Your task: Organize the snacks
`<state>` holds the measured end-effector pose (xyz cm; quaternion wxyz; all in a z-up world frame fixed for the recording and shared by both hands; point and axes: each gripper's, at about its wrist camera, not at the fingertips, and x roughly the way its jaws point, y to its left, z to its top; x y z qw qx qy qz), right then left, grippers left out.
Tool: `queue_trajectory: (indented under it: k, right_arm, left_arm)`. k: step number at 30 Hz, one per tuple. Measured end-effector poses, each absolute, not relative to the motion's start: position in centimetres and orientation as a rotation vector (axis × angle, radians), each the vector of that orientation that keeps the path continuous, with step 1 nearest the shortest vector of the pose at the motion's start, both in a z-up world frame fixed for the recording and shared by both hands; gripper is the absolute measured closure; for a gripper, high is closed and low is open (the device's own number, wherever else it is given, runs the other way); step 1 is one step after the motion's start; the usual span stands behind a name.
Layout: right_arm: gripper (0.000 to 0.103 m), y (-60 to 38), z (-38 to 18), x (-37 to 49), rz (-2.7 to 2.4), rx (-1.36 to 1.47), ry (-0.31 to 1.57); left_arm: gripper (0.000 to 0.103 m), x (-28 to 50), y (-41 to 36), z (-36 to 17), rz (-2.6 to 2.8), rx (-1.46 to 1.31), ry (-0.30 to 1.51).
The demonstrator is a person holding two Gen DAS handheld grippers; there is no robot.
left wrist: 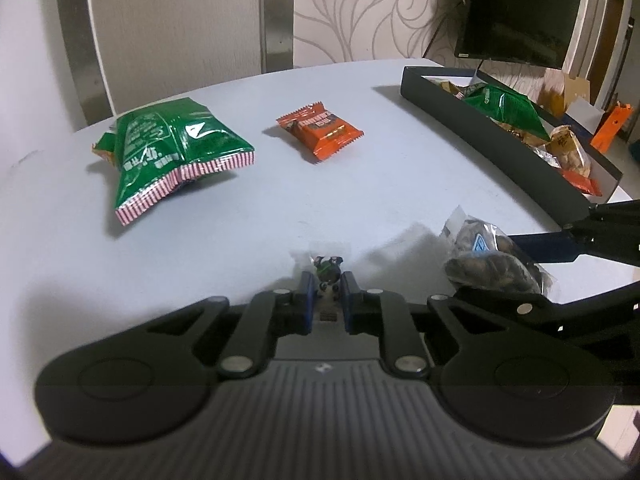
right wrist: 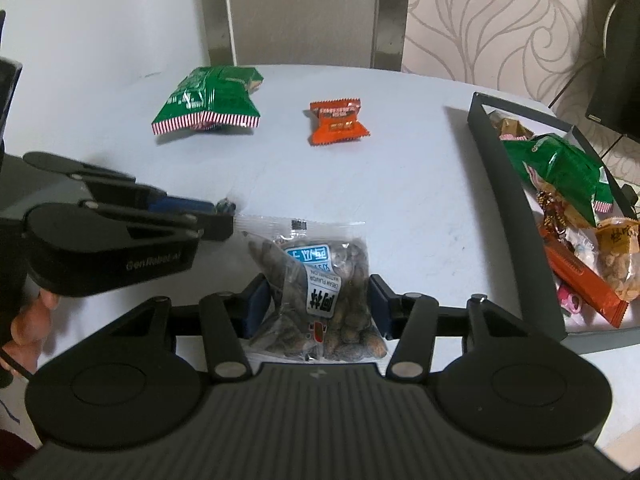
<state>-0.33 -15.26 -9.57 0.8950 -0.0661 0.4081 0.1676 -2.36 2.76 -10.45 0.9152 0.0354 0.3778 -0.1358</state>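
My left gripper (left wrist: pixel 327 280) is shut on a small wrapped candy (left wrist: pixel 329 270) held low over the pale table (left wrist: pixel 280 208); it also shows in the right wrist view (right wrist: pixel 224 212). My right gripper (right wrist: pixel 318 300) is shut on a clear bag of seeds (right wrist: pixel 316 292), which also shows in the left wrist view (left wrist: pixel 492 256). A green snack bag (left wrist: pixel 172 148) (right wrist: pixel 212 100) and an orange packet (left wrist: pixel 320 130) (right wrist: pixel 338 122) lie on the far part of the table. A dark tray (left wrist: pixel 492 148) (right wrist: pixel 504 184) at the right holds several snacks.
A dark monitor (left wrist: pixel 520 12) stands behind the tray. Orange and cardboard boxes (left wrist: pixel 608 128) sit beyond the table's right edge. A patterned wall and a chair back (right wrist: pixel 304 12) are behind the table.
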Motion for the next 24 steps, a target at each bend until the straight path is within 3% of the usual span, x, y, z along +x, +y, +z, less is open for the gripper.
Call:
queue_trajectory:
  k: [24]
  right_arm:
    - [0.045, -14.97, -10.37, -0.12, 0.364, -0.130, 0.870]
  left_arm:
    - [0.085, -2.52, 2.21, -10.97, -0.253, 0.163, 0.720]
